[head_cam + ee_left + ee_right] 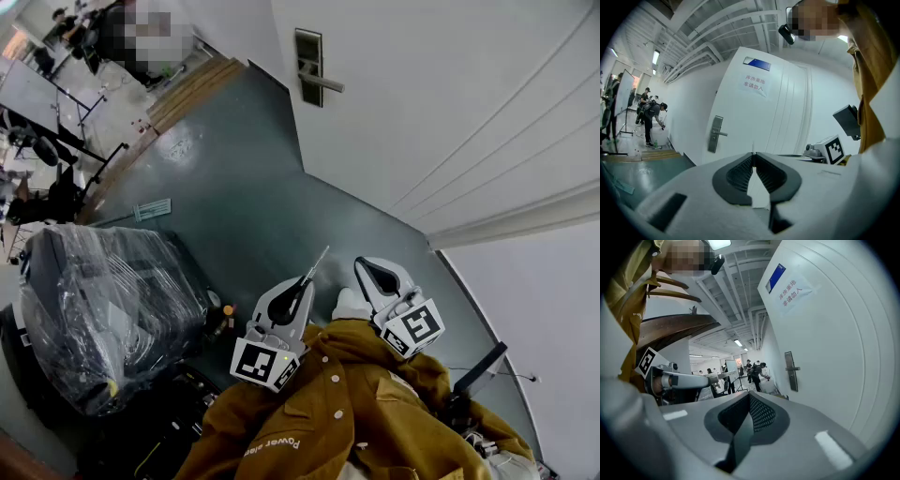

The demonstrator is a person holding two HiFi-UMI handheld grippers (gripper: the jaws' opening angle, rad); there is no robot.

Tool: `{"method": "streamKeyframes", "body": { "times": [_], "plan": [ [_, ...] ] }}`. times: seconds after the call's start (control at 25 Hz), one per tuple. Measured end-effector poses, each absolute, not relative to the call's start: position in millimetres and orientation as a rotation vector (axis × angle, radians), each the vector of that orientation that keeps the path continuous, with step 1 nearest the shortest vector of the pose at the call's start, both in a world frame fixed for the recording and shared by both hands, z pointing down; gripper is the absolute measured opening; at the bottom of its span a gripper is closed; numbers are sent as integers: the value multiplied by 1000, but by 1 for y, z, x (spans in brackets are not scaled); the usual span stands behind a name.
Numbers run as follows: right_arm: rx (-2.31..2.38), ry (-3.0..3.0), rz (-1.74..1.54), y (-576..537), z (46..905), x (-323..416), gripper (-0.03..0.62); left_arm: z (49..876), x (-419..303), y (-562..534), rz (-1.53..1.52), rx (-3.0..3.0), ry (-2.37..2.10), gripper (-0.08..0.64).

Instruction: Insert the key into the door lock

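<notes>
The white door carries a metal lock plate with a lever handle, far ahead of both grippers. My left gripper is shut on a thin silver key whose blade sticks out past the tips toward the door. In the left gripper view only the key's tip shows above the closed jaws, and the lock plate lies ahead to the left. My right gripper hangs beside it, shut with nothing in it. In the right gripper view its jaws meet, and the lock plate is to the right.
A bulky black object wrapped in clear plastic stands on the left on the dark green floor. A wooden step and several people are farther back. The door bears a paper sign.
</notes>
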State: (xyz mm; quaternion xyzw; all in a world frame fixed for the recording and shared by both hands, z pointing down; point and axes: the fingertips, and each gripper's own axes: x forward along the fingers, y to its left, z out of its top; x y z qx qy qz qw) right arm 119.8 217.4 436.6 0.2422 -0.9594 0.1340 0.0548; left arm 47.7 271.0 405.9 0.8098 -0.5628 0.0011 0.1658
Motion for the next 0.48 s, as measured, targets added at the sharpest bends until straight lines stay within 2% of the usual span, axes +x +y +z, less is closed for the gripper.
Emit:
{"method": "streamKeyframes", "body": {
  "times": [0.48],
  "plan": [
    [678,-2940,410,224,432,144,8,405,74,270,5,2284,-1615,23]
  ]
}}
